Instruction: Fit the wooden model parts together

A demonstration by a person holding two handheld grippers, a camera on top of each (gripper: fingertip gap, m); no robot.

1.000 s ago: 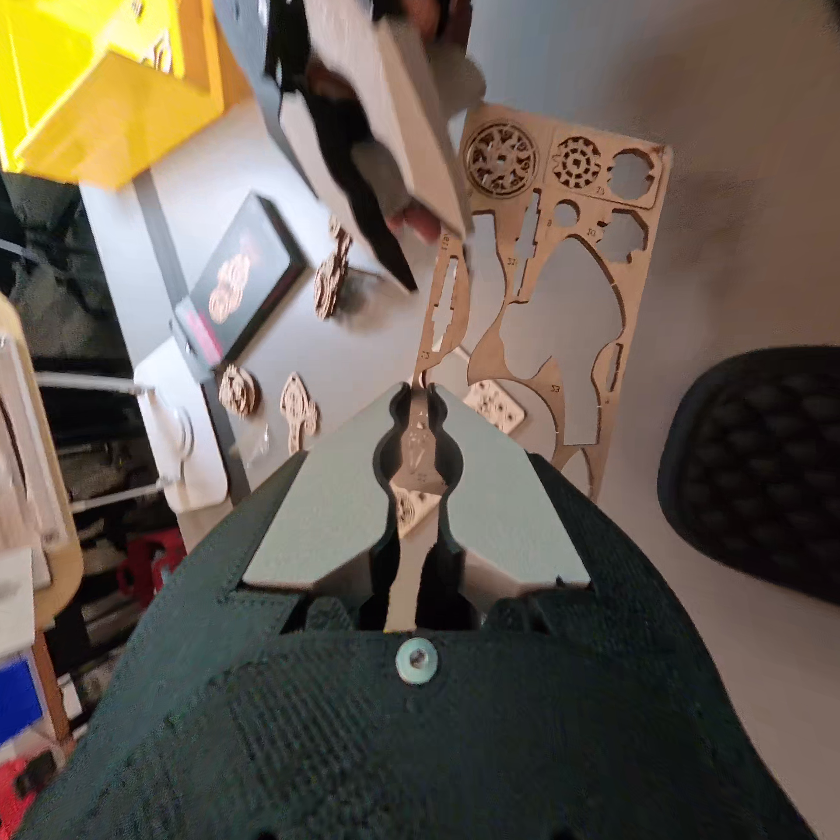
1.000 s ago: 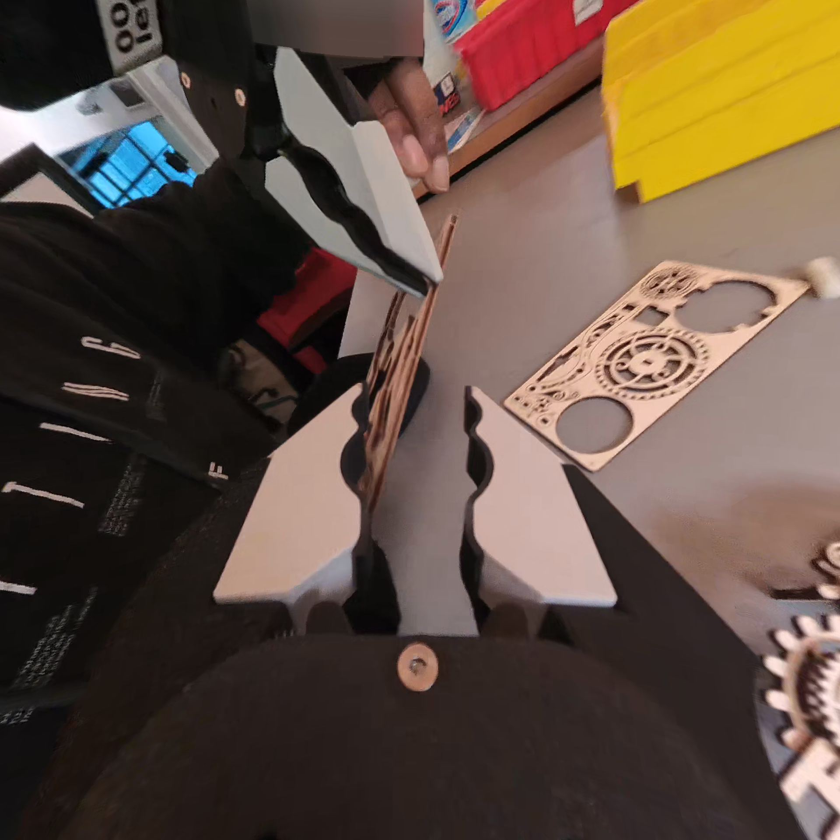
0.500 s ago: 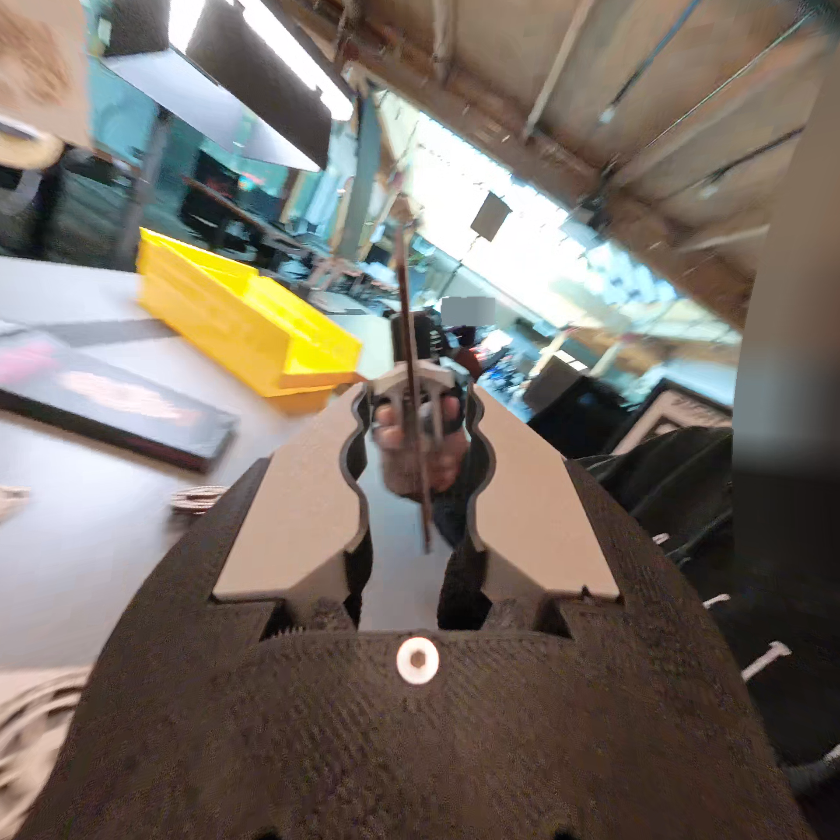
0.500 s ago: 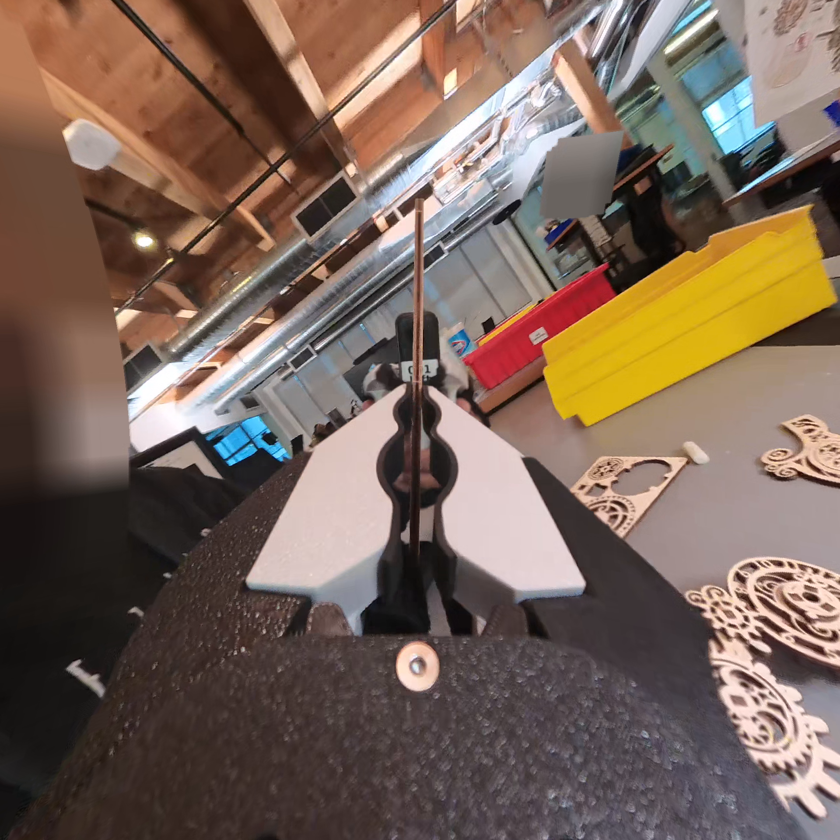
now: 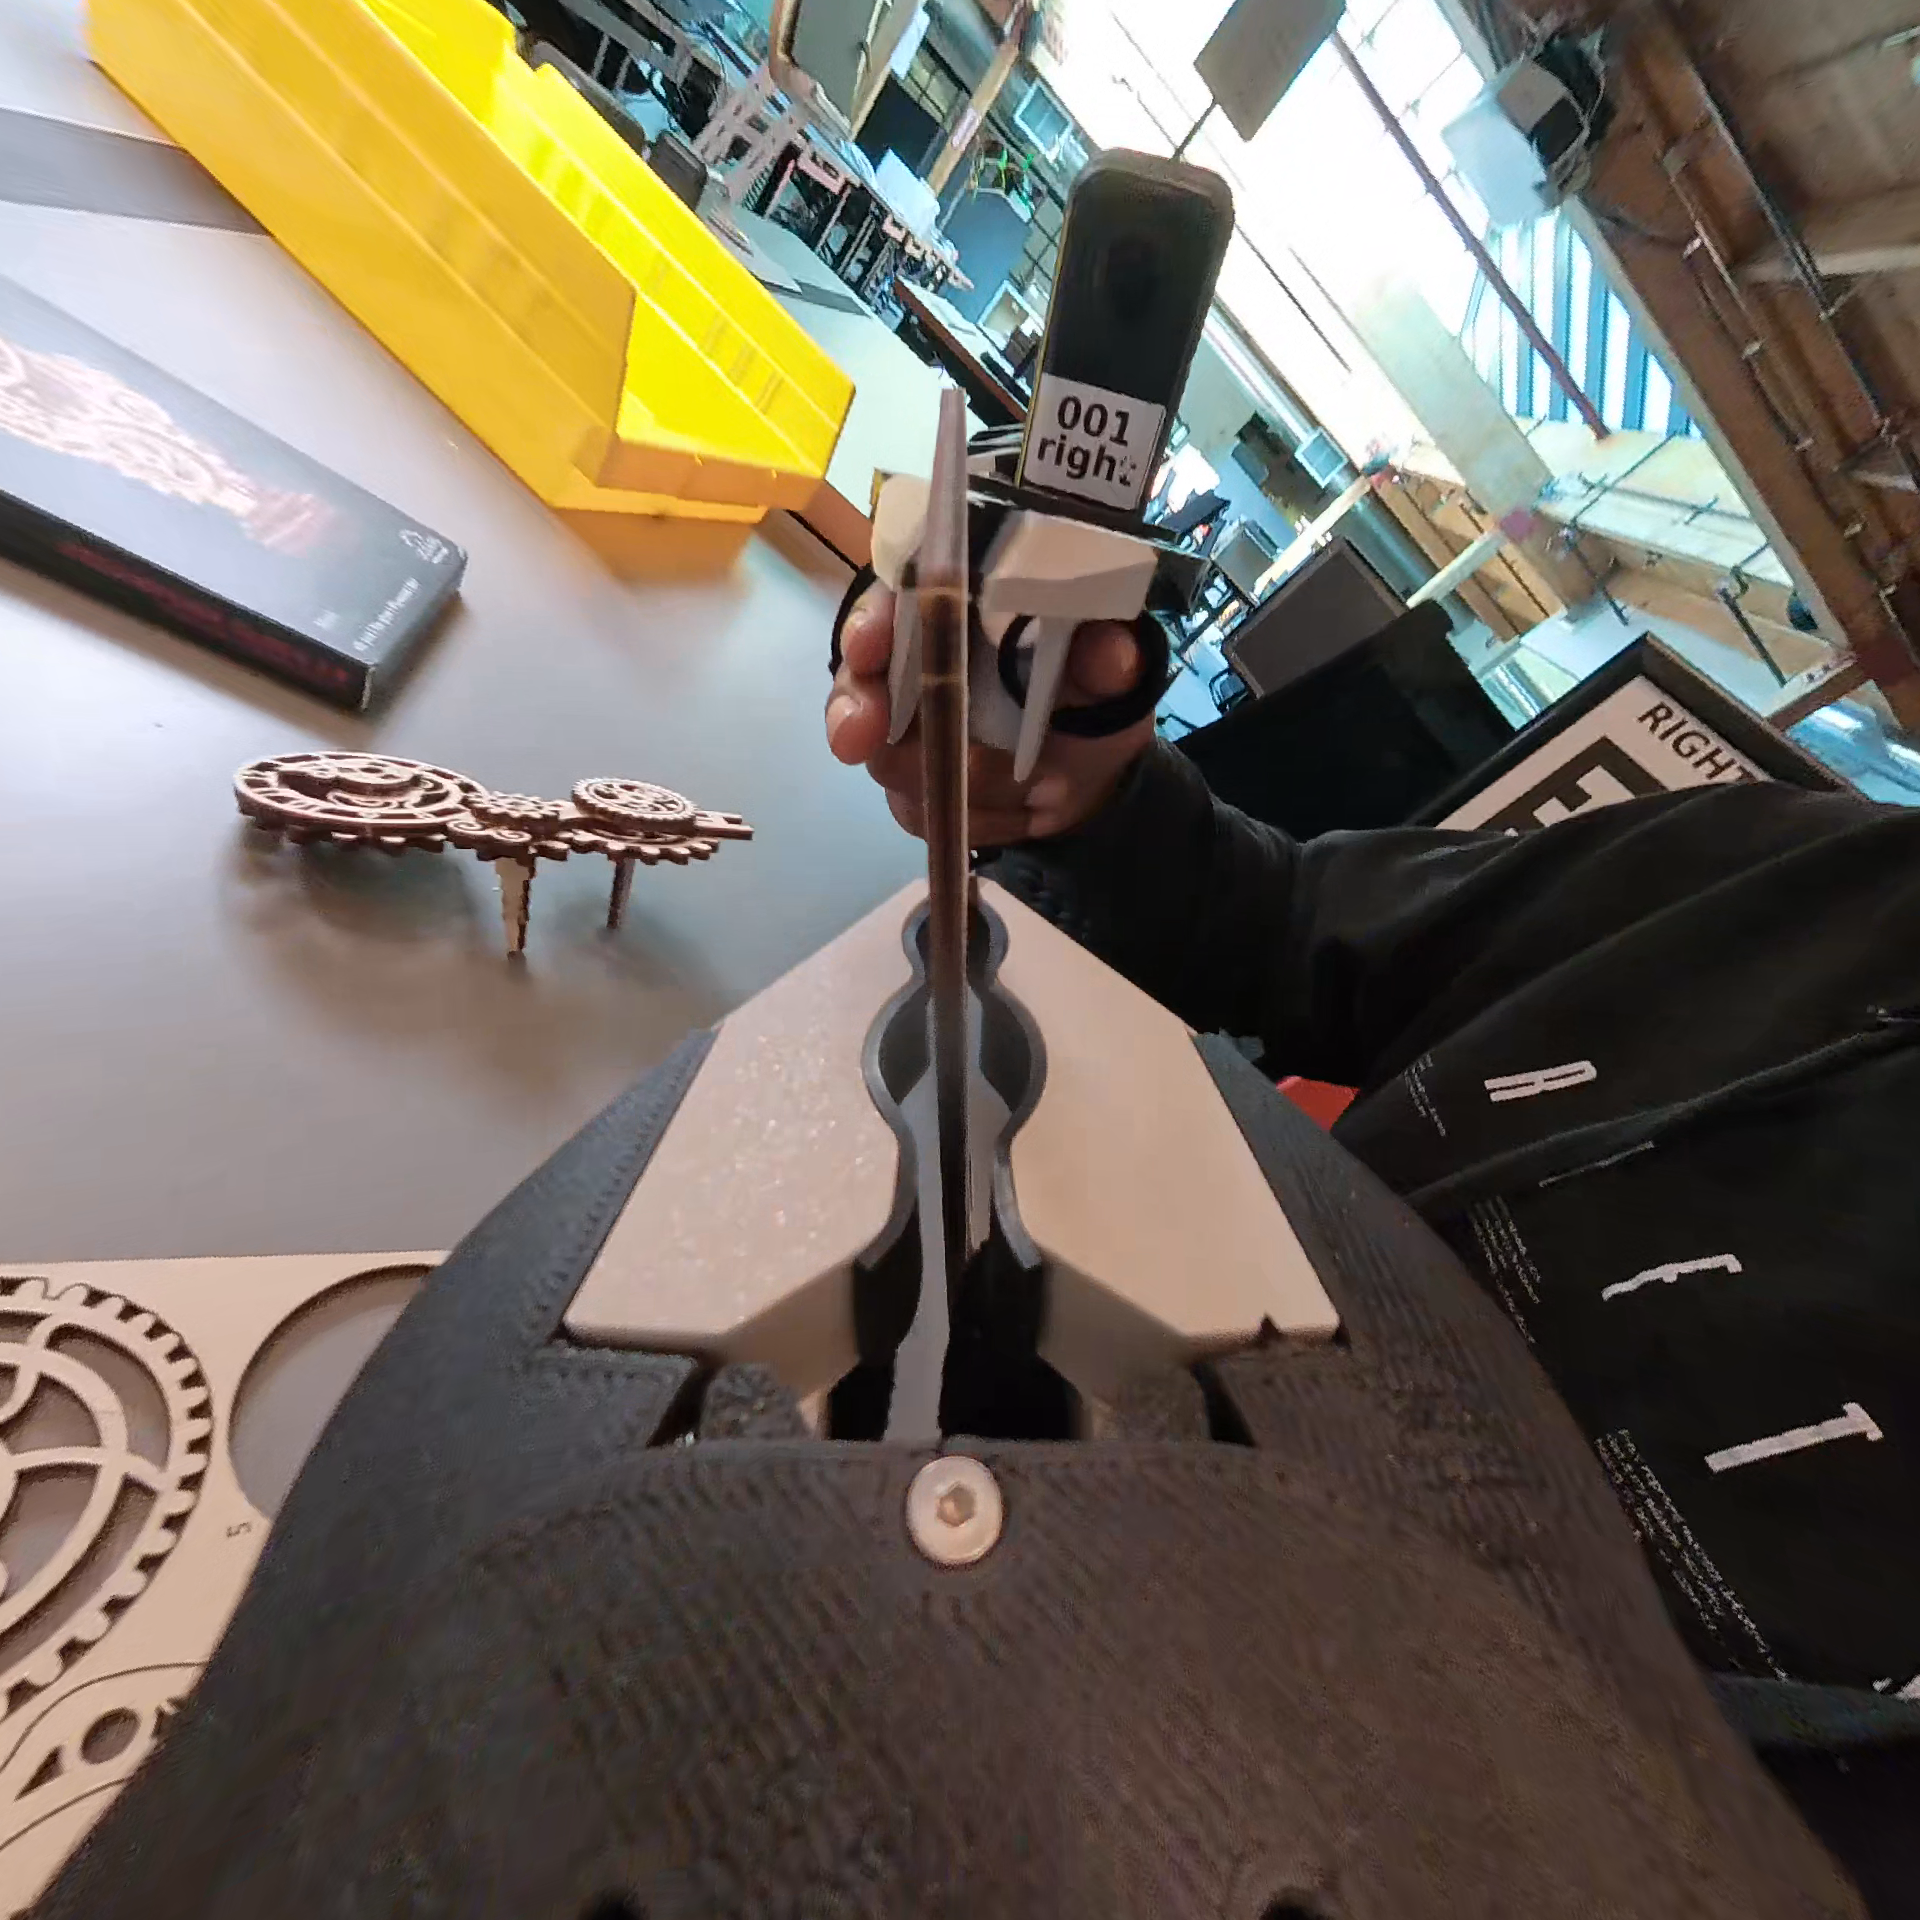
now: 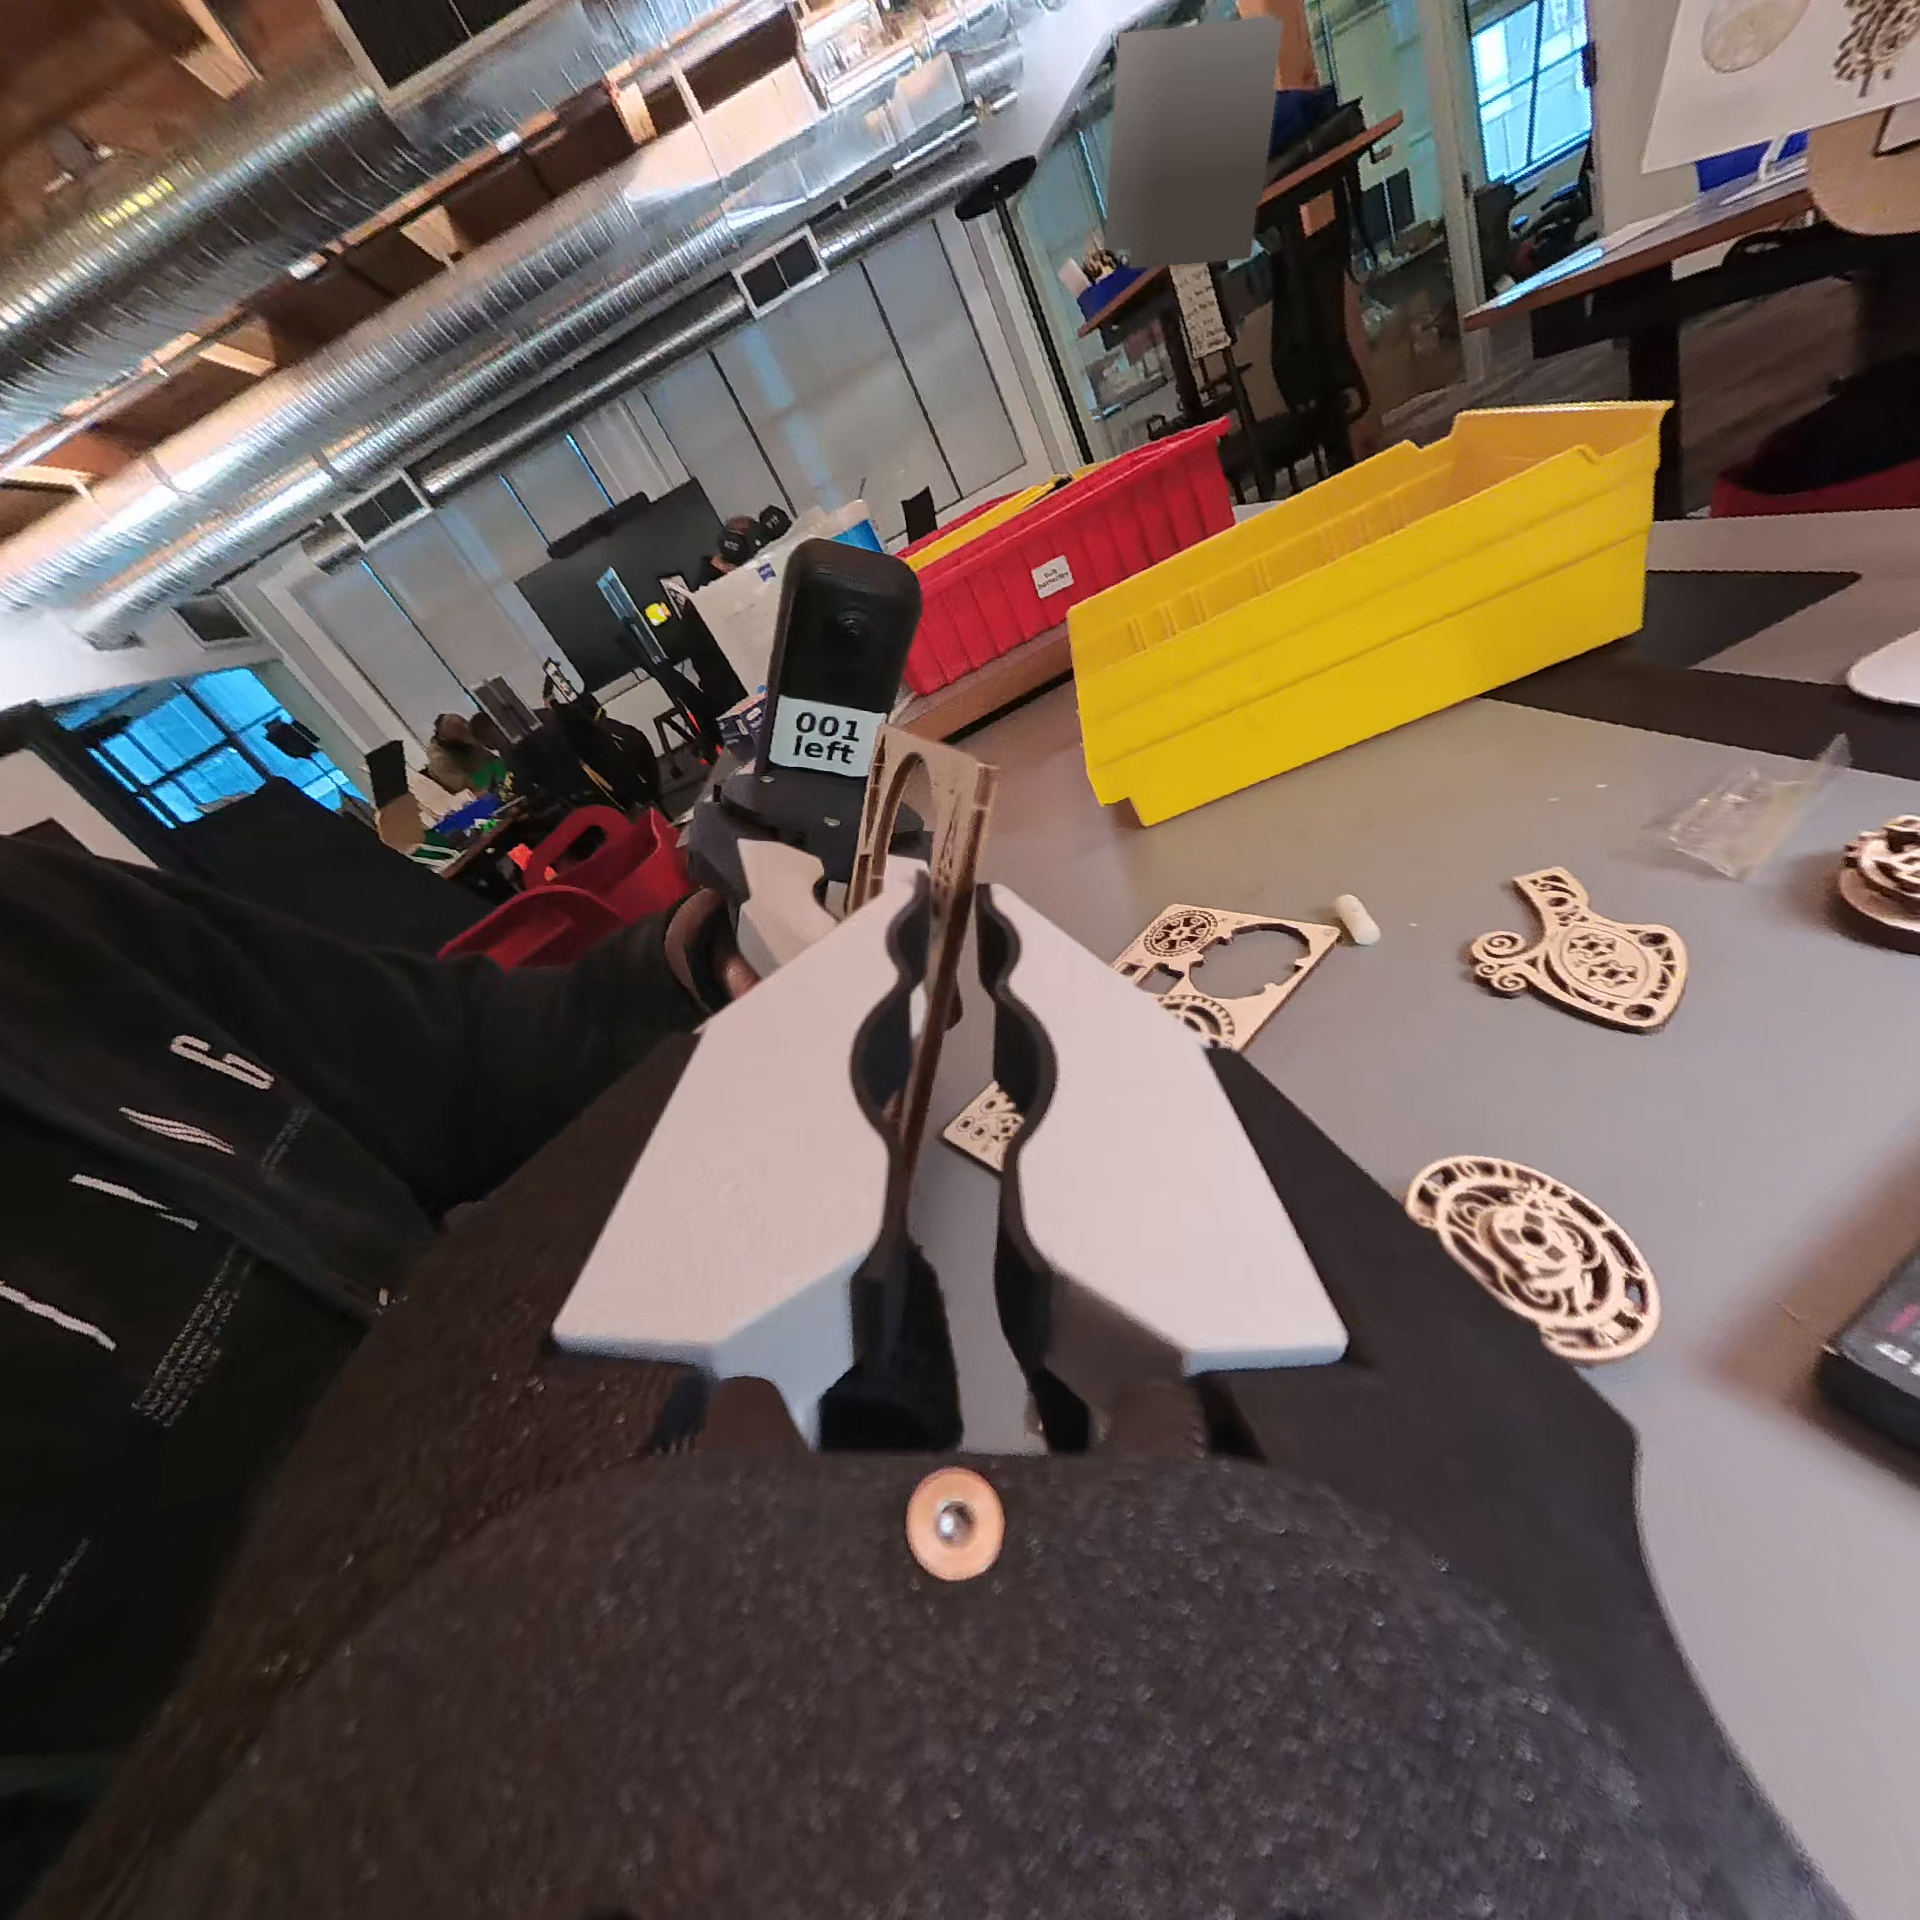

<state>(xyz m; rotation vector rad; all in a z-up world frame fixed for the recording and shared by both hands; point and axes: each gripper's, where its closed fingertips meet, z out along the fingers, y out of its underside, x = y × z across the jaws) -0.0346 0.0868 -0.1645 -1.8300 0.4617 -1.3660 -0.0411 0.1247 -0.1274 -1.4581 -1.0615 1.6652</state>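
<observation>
Open workshop: exposed ducts (image 6: 312,135), parts bins (image 6: 1351,613).

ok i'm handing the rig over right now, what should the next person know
Left gripper and right gripper: both shut on the same wooden sheet, held on edge above the table.
Done: a gear assembly stands on the table; loose cut parts lie nearby.
Left: probably free a part from the sheet and fit it on.
</observation>
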